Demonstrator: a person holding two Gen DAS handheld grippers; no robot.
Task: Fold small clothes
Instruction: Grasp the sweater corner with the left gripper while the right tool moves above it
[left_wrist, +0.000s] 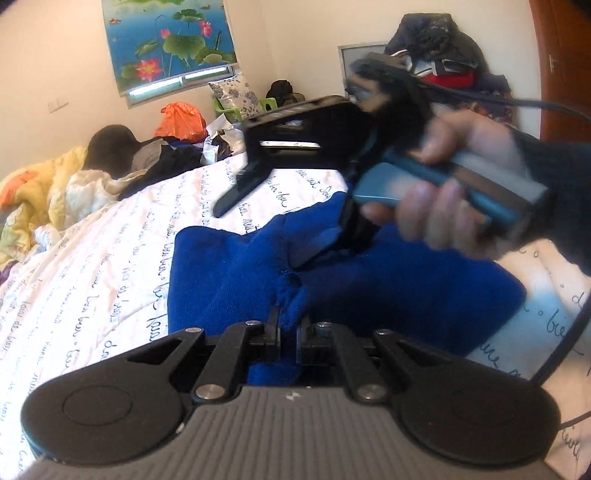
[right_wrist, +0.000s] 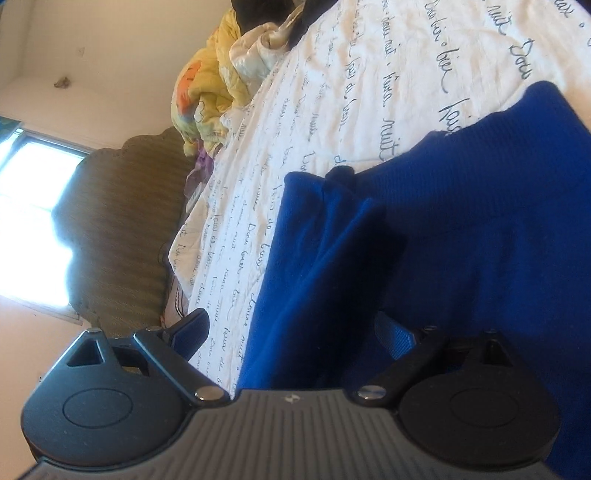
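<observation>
Left wrist: blue garment stretches crosswise, pinched by left hand-held gripper.

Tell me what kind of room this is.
Most likely a home bedroom: a bed under a white sheet printed with cursive script, a crumpled yellow quilt beside its padded brown headboard, and a lotus-print window blind.

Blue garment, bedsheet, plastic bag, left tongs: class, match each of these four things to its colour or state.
Things:
1. blue garment
2. bedsheet
3. plastic bag
4. left tongs

Descriptions:
A. orange
B. shut on cloth
C. white with cursive writing
D. lying crumpled on the bed

Pairs: 1-D, 2-C, 3-A, 4-B
</observation>
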